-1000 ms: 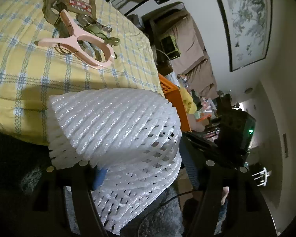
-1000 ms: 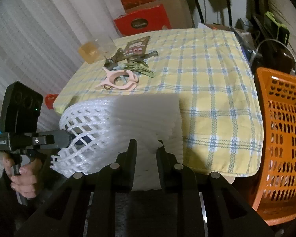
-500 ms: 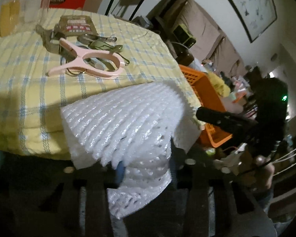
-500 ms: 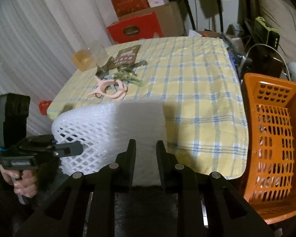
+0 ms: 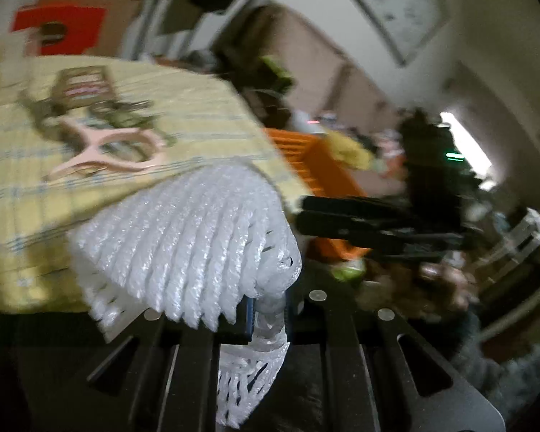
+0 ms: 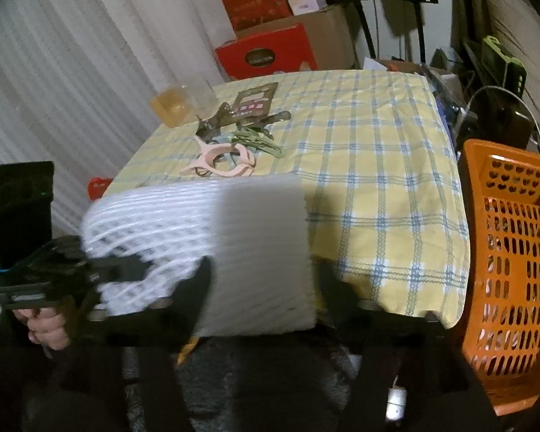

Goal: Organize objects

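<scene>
Hand-over of the white foam net [image 6: 198,237], seen at the near edge of the yellow checked tablecloth [image 6: 378,180]. The right gripper [image 6: 262,280] has just been opening: a second ago its jaws were pinched on the flat, solid-looking end of the net; now they stand wide on either side of that end, pads apparently clear of it. The left gripper [image 5: 266,320] has just been closing, and its jaws now clamp a bunched fold of the mesh, part of which trails down between its fingers [image 5: 198,345]. The net thus passes to the left gripper alone — a judgement, since blur hides the exact contact. It hangs just in front of the tablecloth's near edge, not resting on it.

Pose: both grippers point down and forward toward the tablecloth; the left one (held by a bare hand [image 6: 50,331] at lower left of the right-wrist view) has rolled and risen slightly since a second ago, while the right one has stayed put. The pink clip [image 6: 223,162] lies further back on the tablecloth, and the orange basket [image 6: 514,270] stands beside its right edge.
</scene>
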